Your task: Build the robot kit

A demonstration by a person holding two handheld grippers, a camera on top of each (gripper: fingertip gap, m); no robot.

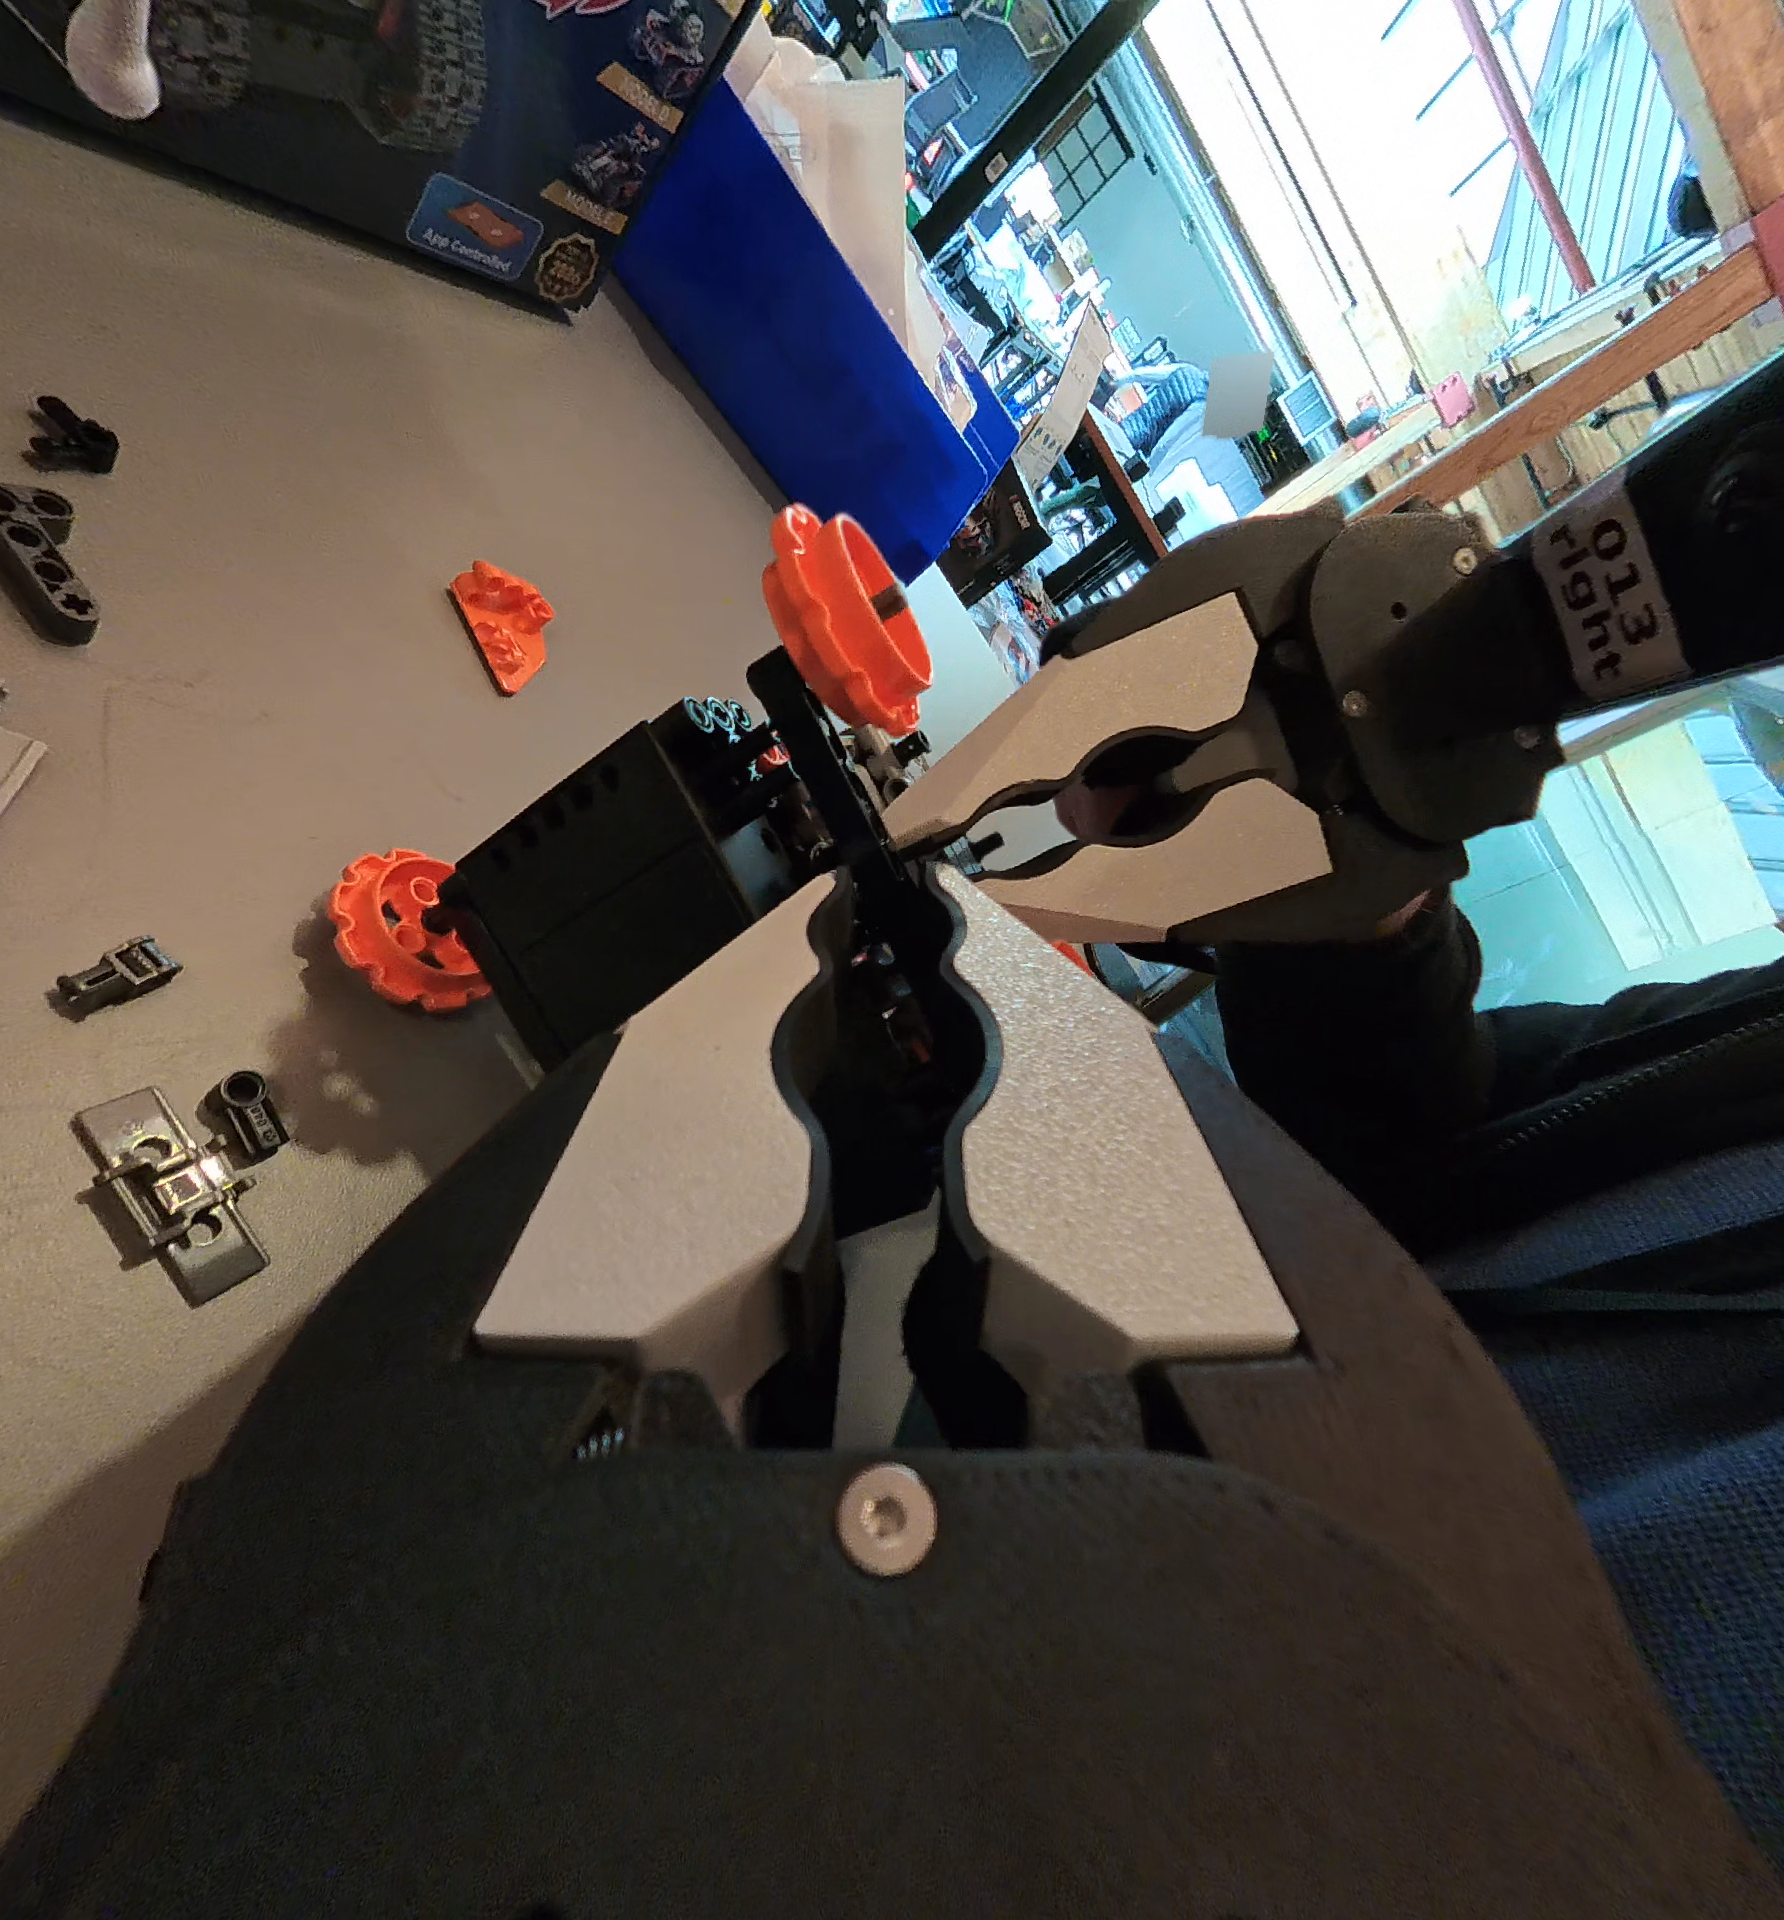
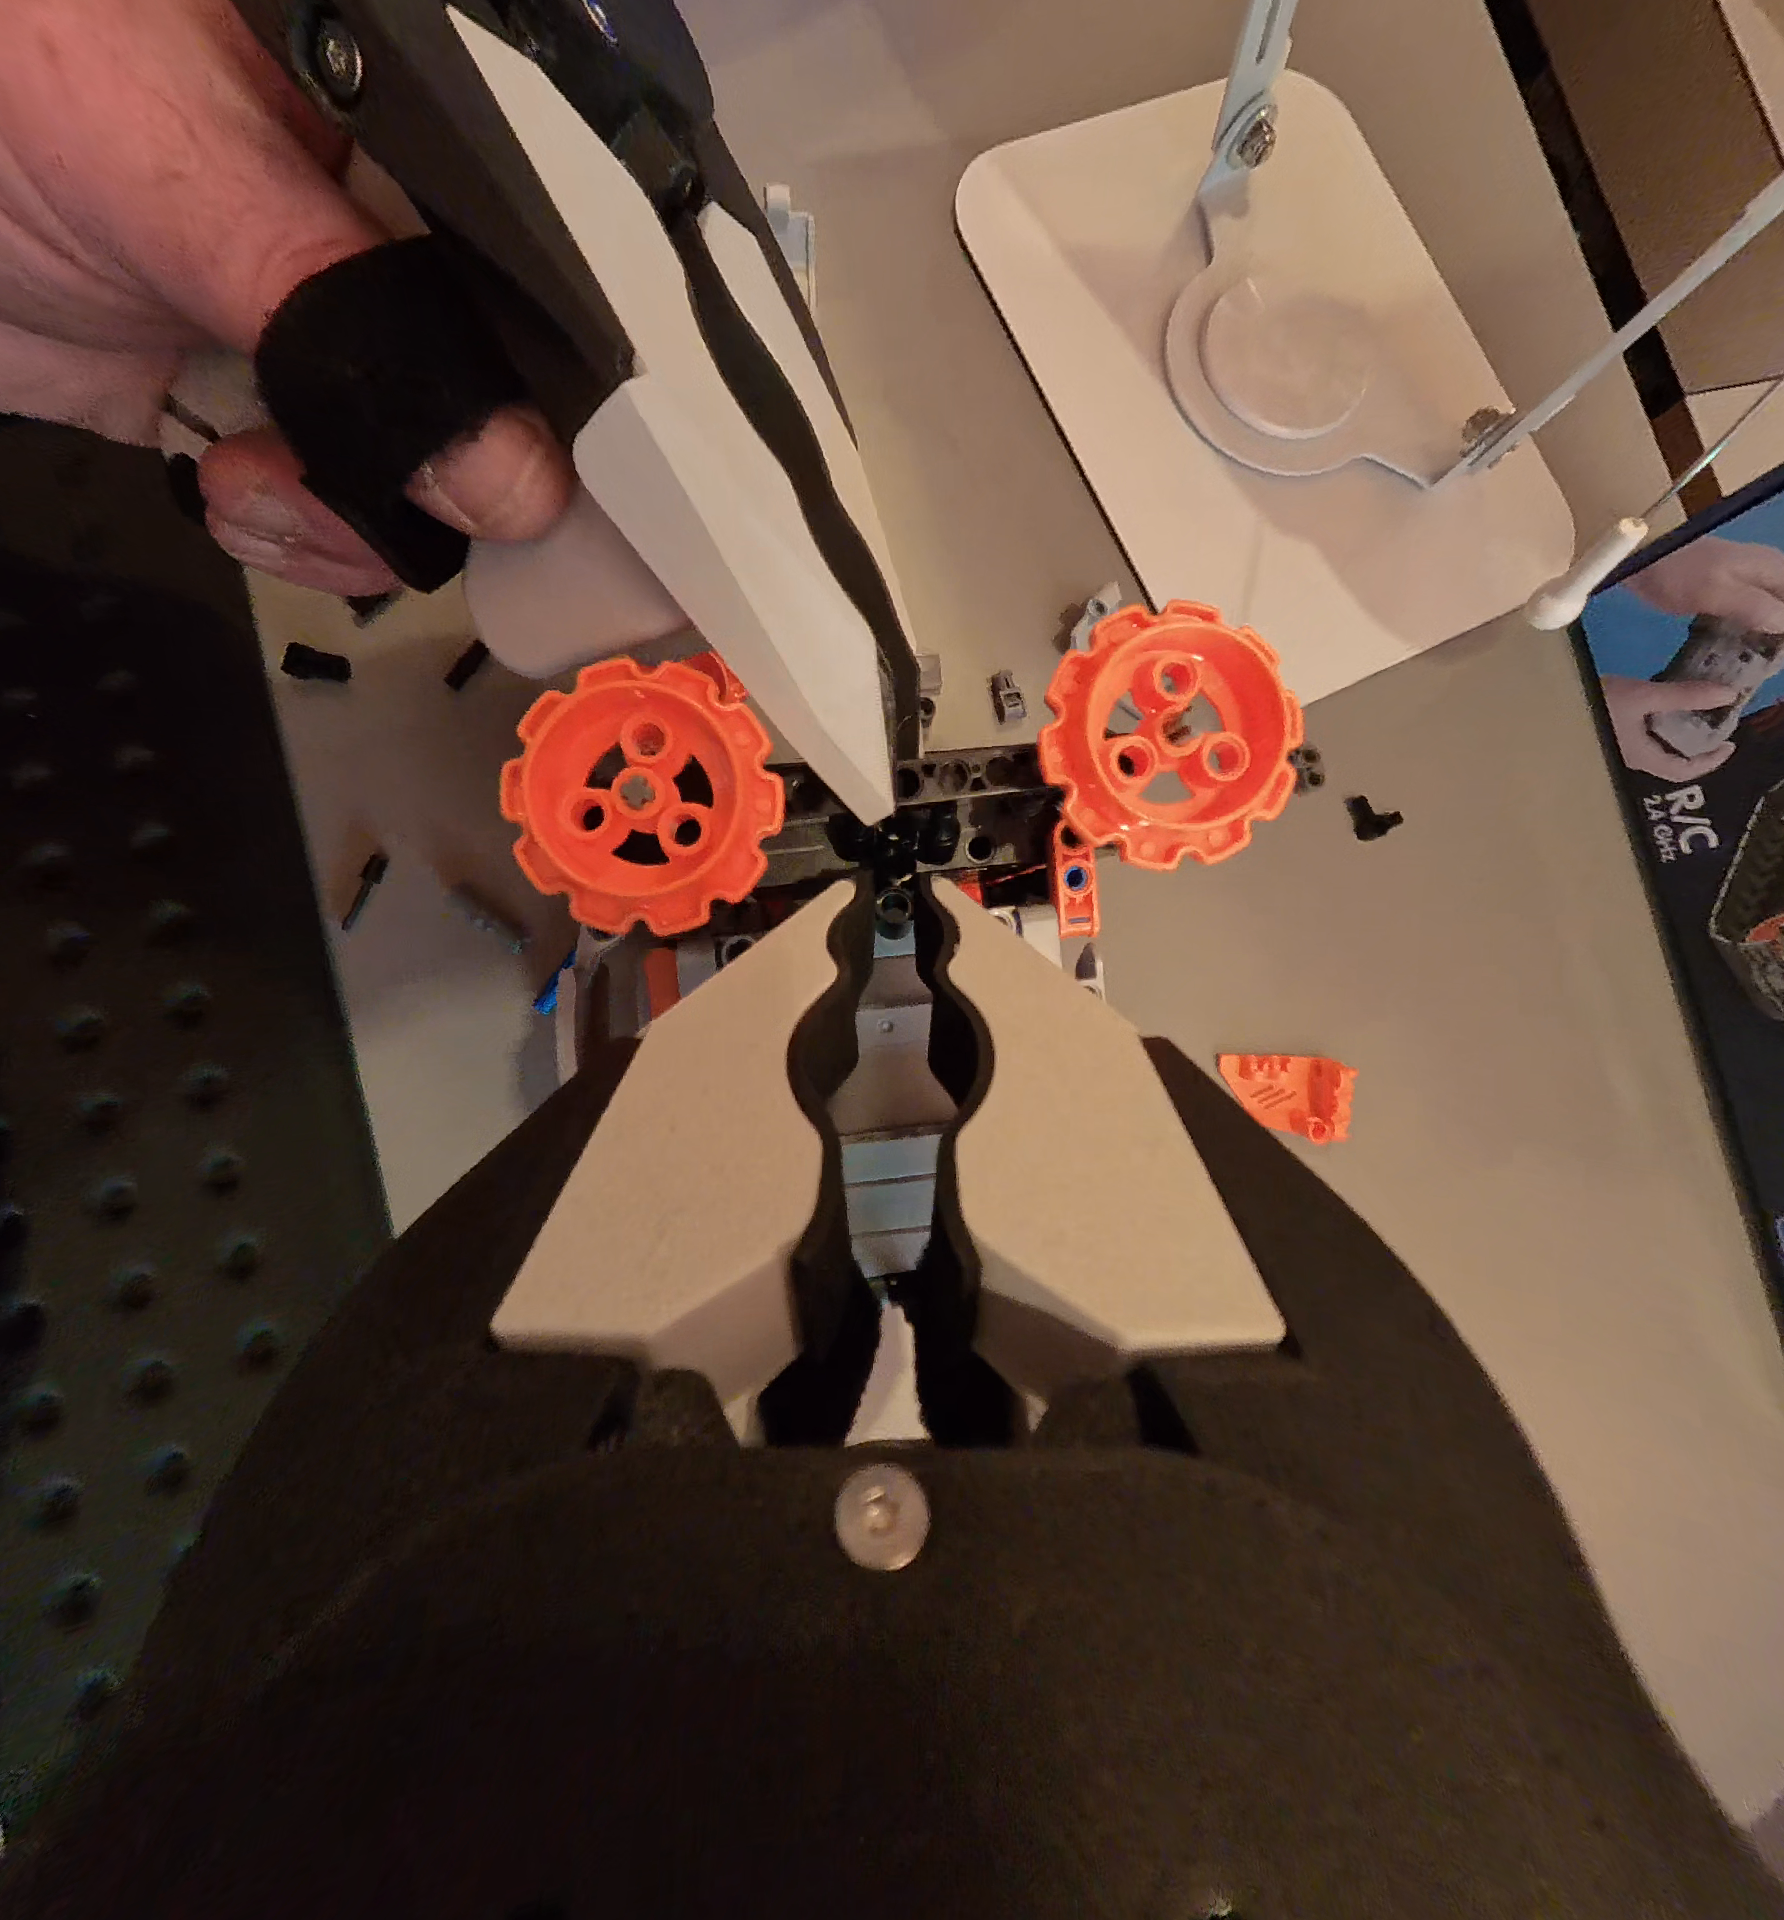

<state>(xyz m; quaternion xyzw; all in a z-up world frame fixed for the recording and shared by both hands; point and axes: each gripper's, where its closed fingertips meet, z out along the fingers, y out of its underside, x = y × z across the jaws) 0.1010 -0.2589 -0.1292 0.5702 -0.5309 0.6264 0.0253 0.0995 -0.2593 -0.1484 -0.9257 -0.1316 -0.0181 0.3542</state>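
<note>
**Two grippers crowding one beam**

Both grippers are meeting at the black beam (image 2: 992, 774) of a brick-built chassis (image 1: 597, 904), which is resting on the grey table (image 1: 244, 727). The left gripper (image 1: 883, 883) is pinching the beam itself, its jaws drawn almost together. The right gripper (image 2: 893, 883) is closing narrowly on a small black pin (image 2: 893, 906) right at the beam's face, tips nearly touching the left one's.

Two orange sprocket wheels (image 2: 644, 795) are flanking the beam, one at each end. In my judgement, the pin is the weak point: it is being held by very little, so any twist could be flicking it loose. A hard push against the beam could also be tilting the chassis.
</note>
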